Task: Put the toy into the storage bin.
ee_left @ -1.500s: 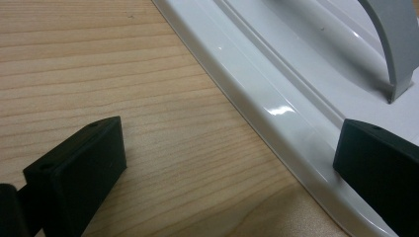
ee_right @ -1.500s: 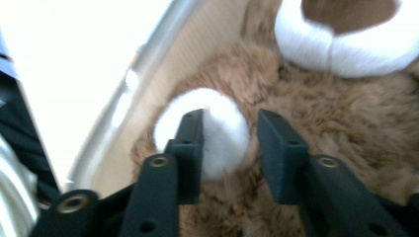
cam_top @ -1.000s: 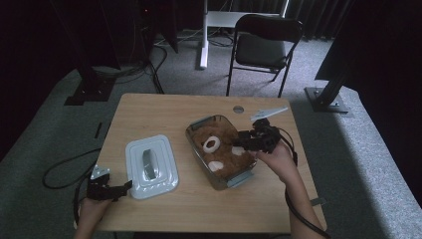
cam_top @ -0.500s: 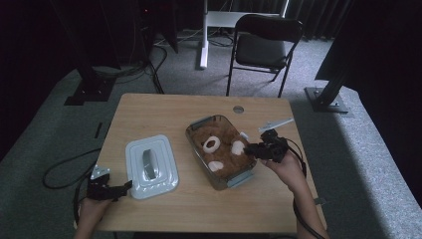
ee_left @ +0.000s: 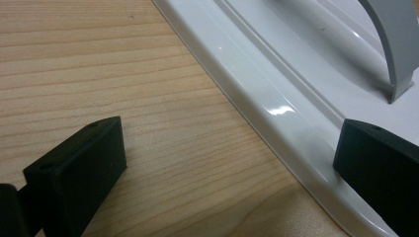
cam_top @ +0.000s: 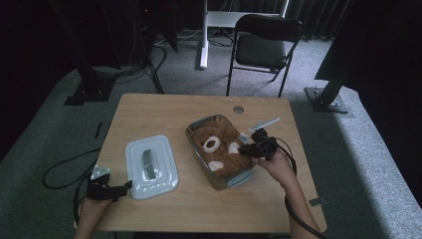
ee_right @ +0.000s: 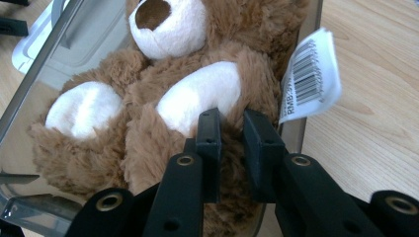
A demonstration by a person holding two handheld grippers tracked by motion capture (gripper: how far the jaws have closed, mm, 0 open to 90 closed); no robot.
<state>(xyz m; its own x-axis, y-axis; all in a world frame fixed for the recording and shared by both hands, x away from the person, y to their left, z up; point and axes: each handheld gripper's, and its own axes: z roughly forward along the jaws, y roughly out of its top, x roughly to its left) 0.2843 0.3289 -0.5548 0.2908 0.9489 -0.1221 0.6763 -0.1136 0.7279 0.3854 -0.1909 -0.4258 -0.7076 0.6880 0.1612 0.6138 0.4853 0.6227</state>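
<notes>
Your right gripper [cam_top: 247,148] is at the right long wall of the clear container [cam_top: 195,128], which stands slanted in the middle of the table [cam_top: 149,107], a little toward its right edge. In the right gripper view its two jaws have just been closing and now stand narrow, almost together, on the brown fur of the teddy bear [ee_right: 163,94]. Fur sits in the thin gap between them, beside the white paw, so they are pinching the leg of the bear.

The teddy bear lies inside the container on its back. Its white muzzle with the brown nose points to the far end of the container, and its two white paws point to the near end. A white paper tag [ee_right: 311,74] with a barcode hangs from the bear over the right wall of the container. The right wall is just beside your right gripper.

Your left gripper [cam_top: 112,189] rests at the near left corner of the table. Its jaws stand wide and hold nothing. In the left gripper view one jaw is over the bare wood and the other is over the rim of the white lid [ee_left: 276,94]. The lid lies flat with its grey handle [cam_top: 149,160] up, left of the container and apart from it.
</notes>
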